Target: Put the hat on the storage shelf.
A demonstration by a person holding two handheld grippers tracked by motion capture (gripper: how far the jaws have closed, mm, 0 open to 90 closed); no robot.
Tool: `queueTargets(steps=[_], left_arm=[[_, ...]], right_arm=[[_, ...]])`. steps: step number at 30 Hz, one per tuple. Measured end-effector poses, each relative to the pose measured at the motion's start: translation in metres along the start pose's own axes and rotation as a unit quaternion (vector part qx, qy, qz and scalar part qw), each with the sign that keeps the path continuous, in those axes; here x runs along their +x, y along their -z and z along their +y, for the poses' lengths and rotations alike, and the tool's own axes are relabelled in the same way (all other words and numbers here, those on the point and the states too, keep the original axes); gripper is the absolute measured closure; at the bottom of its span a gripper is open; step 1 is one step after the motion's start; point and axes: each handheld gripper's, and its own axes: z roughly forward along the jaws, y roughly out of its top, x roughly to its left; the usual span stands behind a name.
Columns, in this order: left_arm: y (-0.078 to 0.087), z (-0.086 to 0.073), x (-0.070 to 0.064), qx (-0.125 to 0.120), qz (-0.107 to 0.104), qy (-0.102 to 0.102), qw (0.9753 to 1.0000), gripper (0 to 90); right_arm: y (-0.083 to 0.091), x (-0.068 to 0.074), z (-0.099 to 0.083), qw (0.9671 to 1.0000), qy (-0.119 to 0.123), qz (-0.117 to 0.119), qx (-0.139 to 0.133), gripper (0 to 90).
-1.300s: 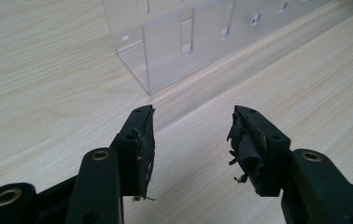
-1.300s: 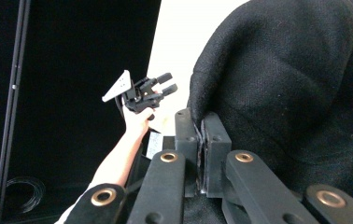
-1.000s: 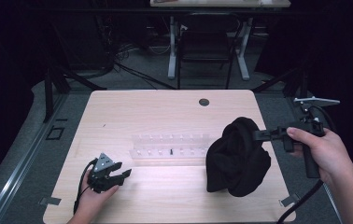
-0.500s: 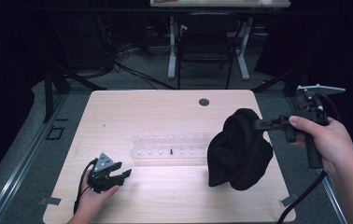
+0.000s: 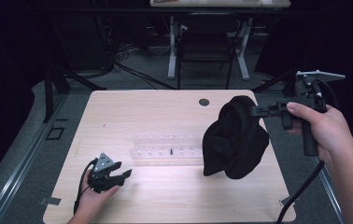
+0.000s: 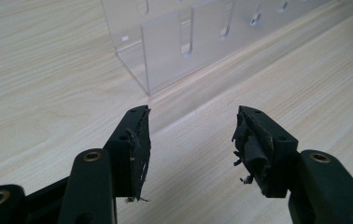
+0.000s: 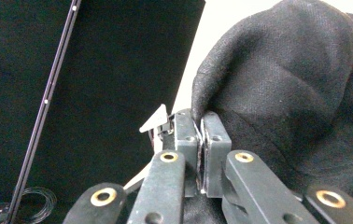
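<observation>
Lifted higher, black cloth (image 5: 235, 140) hangs clamped in right gripper (image 5: 253, 111); left gripper (image 5: 127, 175) gapes wide.

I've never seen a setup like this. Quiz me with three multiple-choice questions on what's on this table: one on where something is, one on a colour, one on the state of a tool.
1. Where is the clear plastic rack?
A. Near the middle of the wooden table
B. On the floor
C. In the person's left hand

2. What colour is the cloth hanging from the right gripper?
A. White
B. Black
C. Red

3. How do the left gripper's jaws stand?
A. Clamped on the cloth
B. Shut on the rack
C. Apart, with nothing between them

Answers:
1. A: the high view shows the rack lying mid-table, between the two grippers.
2. B: the fabric is black in both the high view and the right gripper view.
3. C: the left gripper view shows a wide gap with bare table between the jaws.
</observation>
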Motion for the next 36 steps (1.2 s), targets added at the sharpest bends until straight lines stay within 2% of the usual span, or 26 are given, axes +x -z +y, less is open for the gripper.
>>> queueTargets(steps=[10, 18, 36], left_arm=[[0.0, 0.0, 0.0, -0.002, -0.002, -0.001, 1.0, 45.2], [0.001, 0.0, 0.0, -0.002, -0.003, -0.001, 1.0, 45.2], [0.002, 0.001, 0.0, 0.0, -0.007, -0.002, 1.0, 45.2]], right_arm=[[-0.014, 0.008, 0.011, 0.9999, 0.004, 0.013, -0.008, 88.0], [-0.024, 0.007, 0.021, 0.9997, 0.005, 0.02, -0.008, 88.0], [-0.065, 0.009, 0.045, 0.9992, -0.002, 0.038, -0.013, 88.1]])
